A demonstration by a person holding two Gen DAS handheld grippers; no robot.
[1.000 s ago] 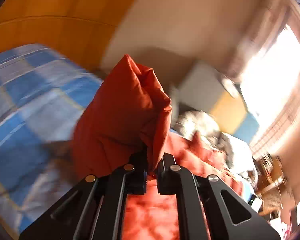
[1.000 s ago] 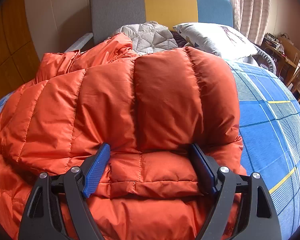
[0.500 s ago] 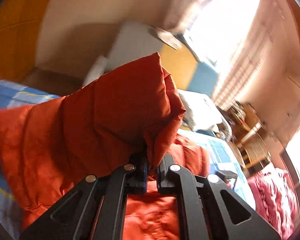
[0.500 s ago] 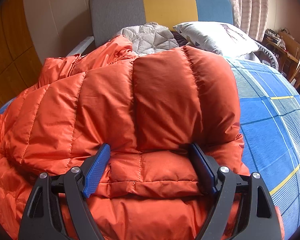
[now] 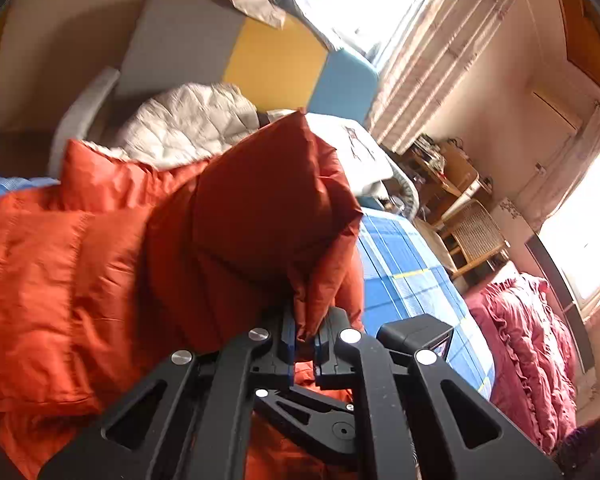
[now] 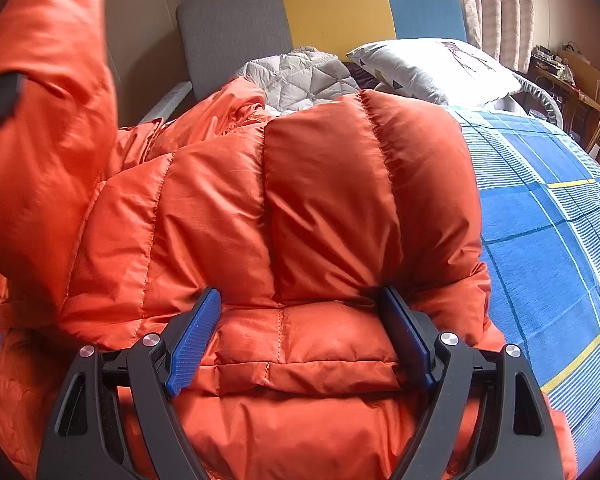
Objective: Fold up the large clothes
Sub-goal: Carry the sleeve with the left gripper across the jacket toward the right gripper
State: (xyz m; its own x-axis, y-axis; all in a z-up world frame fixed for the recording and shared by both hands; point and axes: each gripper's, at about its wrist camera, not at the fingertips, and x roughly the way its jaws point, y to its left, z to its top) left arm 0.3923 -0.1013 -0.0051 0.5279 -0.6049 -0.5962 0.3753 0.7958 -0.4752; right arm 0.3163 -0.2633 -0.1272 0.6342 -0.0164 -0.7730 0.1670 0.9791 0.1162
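Note:
An orange puffer jacket (image 6: 320, 208) lies bunched on a bed with a blue checked sheet (image 6: 548, 240). My left gripper (image 5: 305, 334) is shut on a fold of the jacket (image 5: 260, 208) and holds it lifted above the rest. That lifted part also shows at the left edge of the right wrist view (image 6: 48, 128). My right gripper (image 6: 300, 332) is open, its blue-padded jaws wide apart, resting over a folded edge of the jacket near me. The right gripper also shows in the left wrist view (image 5: 416, 334).
A grey quilted garment (image 6: 300, 76) and a white pillow (image 6: 432, 68) lie at the head of the bed, before a grey, yellow and blue headboard (image 6: 332, 12). A wicker chair (image 5: 476, 236), a desk and a red quilt (image 5: 528, 340) stand right of the bed.
My left gripper has swung the held fold of the jacket up and toward the right, over the jacket body. It now enters the right wrist view. My right gripper has stayed open in place.

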